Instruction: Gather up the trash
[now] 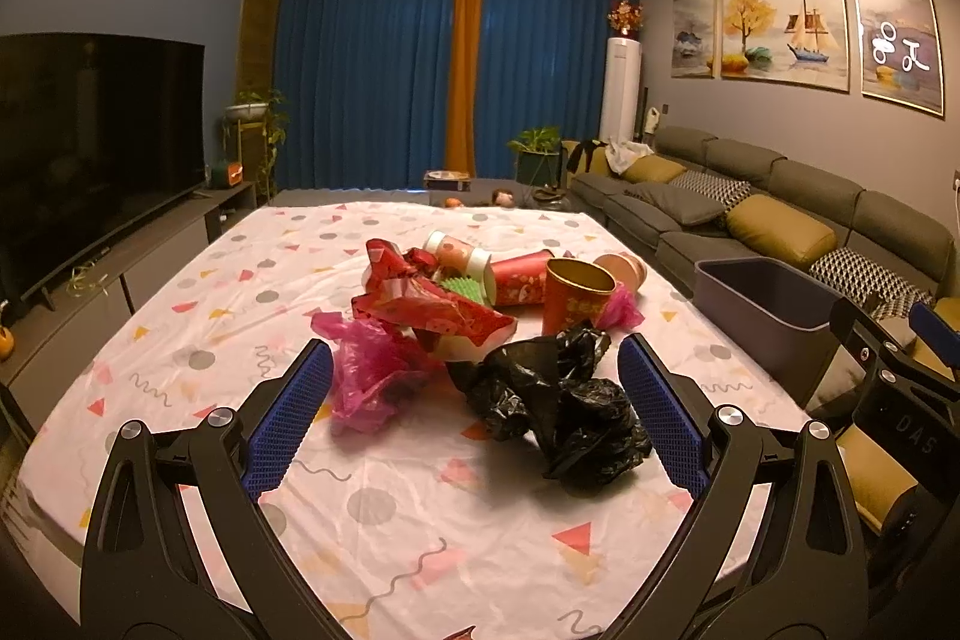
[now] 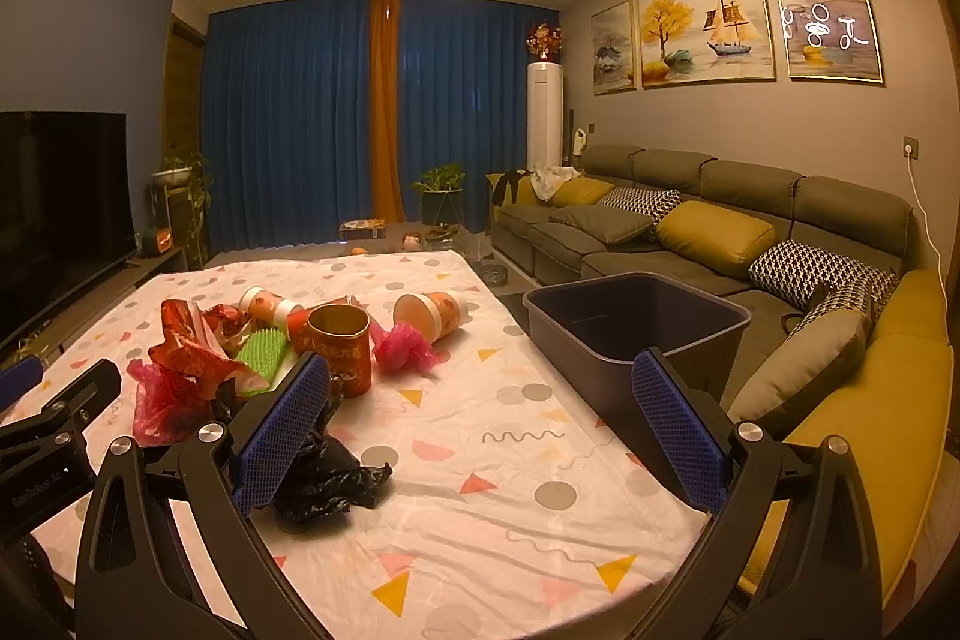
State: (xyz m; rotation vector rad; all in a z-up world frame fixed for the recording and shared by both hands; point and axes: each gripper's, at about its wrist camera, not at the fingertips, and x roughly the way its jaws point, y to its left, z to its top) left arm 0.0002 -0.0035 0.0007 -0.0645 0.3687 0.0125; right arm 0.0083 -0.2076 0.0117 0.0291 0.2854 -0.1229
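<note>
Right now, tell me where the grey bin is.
The grey bin stands empty at the table's right edge, between the patterned tablecloth and the sofa. In the right wrist view it sits just beyond the open right gripper.

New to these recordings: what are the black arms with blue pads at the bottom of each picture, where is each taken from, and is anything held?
Those are hand-held tools with two fingers, one per hand; a camera on each looks along its fingers. The left tool is open, its pads either side of a crumpled black bag, not gripping it. The right tool is open and empty, near the grey bin. On the patterned tablecloth lie paper cups, red wrapping and pink bags.
</note>
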